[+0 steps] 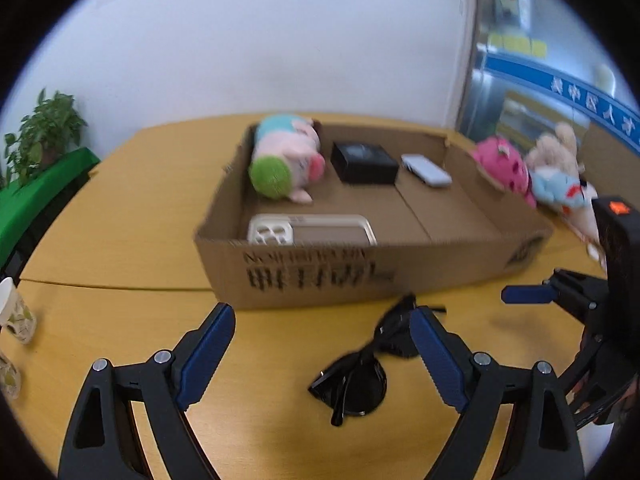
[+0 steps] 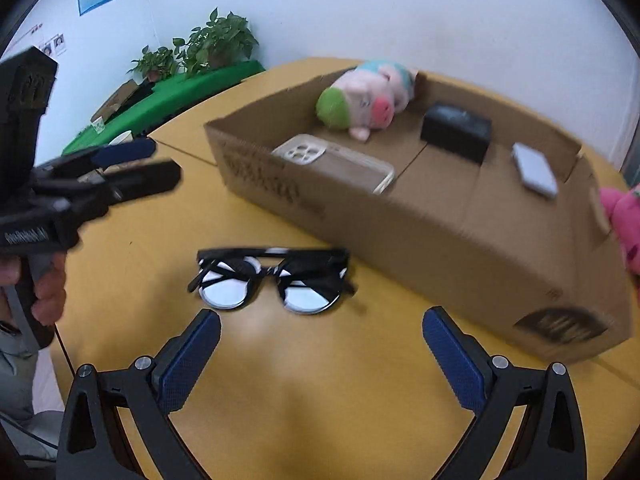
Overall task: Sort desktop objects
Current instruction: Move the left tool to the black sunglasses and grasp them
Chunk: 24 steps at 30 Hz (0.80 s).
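Observation:
Black folded sunglasses lie on the yellow table in front of a shallow cardboard box. In the box are a pig plush, a clear phone case, a black box and a grey device. My left gripper is open and empty, with the glasses just inside its right finger. My right gripper is open and empty, just short of the glasses; it shows in the left wrist view.
Pink and pale plush toys lie on the table right of the box. A paper cup stands at the table's left edge. Potted plants and a green surface are beyond the table.

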Motion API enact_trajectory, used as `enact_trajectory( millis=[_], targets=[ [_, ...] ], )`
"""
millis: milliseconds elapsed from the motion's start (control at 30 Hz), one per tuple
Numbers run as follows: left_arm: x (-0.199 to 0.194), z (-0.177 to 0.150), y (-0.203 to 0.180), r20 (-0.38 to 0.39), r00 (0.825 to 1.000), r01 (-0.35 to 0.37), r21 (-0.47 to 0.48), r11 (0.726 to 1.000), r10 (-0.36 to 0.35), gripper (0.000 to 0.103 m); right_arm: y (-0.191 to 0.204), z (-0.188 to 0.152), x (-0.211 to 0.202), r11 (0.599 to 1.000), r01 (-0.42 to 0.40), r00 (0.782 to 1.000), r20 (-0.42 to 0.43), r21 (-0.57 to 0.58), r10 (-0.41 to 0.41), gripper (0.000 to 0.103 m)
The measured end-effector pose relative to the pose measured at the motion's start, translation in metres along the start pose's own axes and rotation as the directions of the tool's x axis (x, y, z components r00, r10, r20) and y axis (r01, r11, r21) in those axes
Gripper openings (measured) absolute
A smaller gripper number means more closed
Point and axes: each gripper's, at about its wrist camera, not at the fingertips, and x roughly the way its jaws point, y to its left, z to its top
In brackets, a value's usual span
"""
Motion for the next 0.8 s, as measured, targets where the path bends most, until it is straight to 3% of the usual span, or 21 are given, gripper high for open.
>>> enact_trajectory(
  millis=[100,167,233,300,433,533,800],
  targets=[
    [0.023,-0.005,-0.008,-0.071,0.997,0.042,0.032,0.999,-0.040,0.086,-0.002,-0.013,0.005,0.996,-0.050,0.999,-0.003,0.075,0.050,0.102],
    [0.035,-0.008,-0.012,-0.113,0.992,0.057,0.044,0.997,-0.051,0.078,-0.005,-0.020,0.006,0.992,-0.055,0.998,-0.010,0.110,0.056,0.102],
    [0.046,-0.013,-0.016,-0.166,0.984,0.075,0.040,0.996,-0.067,0.055,-0.008,-0.029,0.004,0.990,-0.054,0.998,-0.009,0.130,0.055,0.102],
    [0.053,-0.020,-0.018,-0.206,0.974,0.107,0.034,0.994,-0.097,0.041,-0.012,-0.043,0.001,0.985,-0.052,0.999,-0.004,0.165,0.054,0.102],
    [0.059,-0.030,-0.025,-0.273,0.955,0.129,0.048,0.990,-0.111,0.021,-0.023,-0.069,-0.004,0.961,-0.071,0.997,0.009,0.267,0.072,0.102],
    [0.059,-0.038,-0.026,-0.314,0.936,0.164,-0.003,0.986,-0.157,0.020,-0.035,-0.083,-0.008,0.934,-0.089,0.996,0.019,0.345,0.088,0.102],
    [0.052,-0.051,-0.041,-0.327,0.914,0.238,-0.050,0.970,-0.240,0.020,-0.042,-0.084,-0.017,0.883,-0.171,0.985,0.087,0.437,0.147,0.093]
  ],
)
